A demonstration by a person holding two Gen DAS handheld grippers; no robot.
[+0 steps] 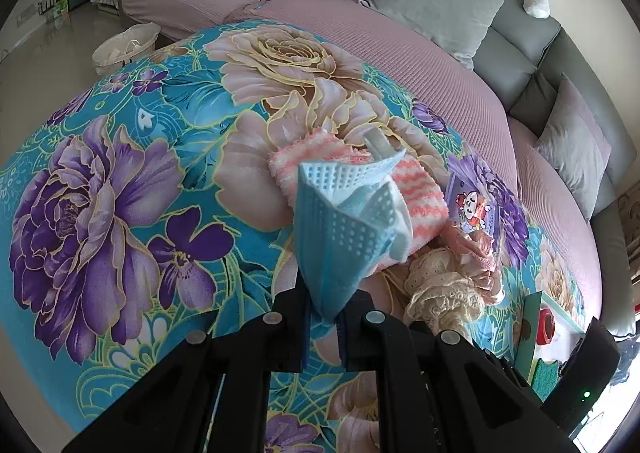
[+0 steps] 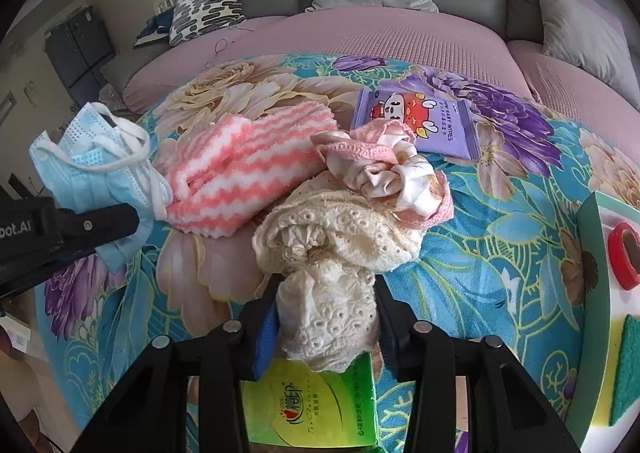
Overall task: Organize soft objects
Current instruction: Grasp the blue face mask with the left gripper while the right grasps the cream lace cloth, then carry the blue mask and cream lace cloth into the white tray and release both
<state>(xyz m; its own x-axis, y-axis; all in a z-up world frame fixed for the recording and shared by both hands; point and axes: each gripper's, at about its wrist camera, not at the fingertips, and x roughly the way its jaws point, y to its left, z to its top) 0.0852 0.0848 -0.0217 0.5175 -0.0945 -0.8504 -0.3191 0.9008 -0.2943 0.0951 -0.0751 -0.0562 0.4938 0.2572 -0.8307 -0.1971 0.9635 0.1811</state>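
Above the floral bedspread (image 2: 500, 213), the left gripper (image 1: 324, 327) pinches a blue face mask (image 1: 344, 221) clear while the right gripper (image 2: 326, 317) clamps the cream lace garment (image 2: 332, 253) to sort it.

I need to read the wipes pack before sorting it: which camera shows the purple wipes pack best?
The right wrist view: the purple wipes pack lies flat on the floral cloth, nearly whole, its print facing the camera. In the left wrist view the pack is small, off to the side and partly cut off.
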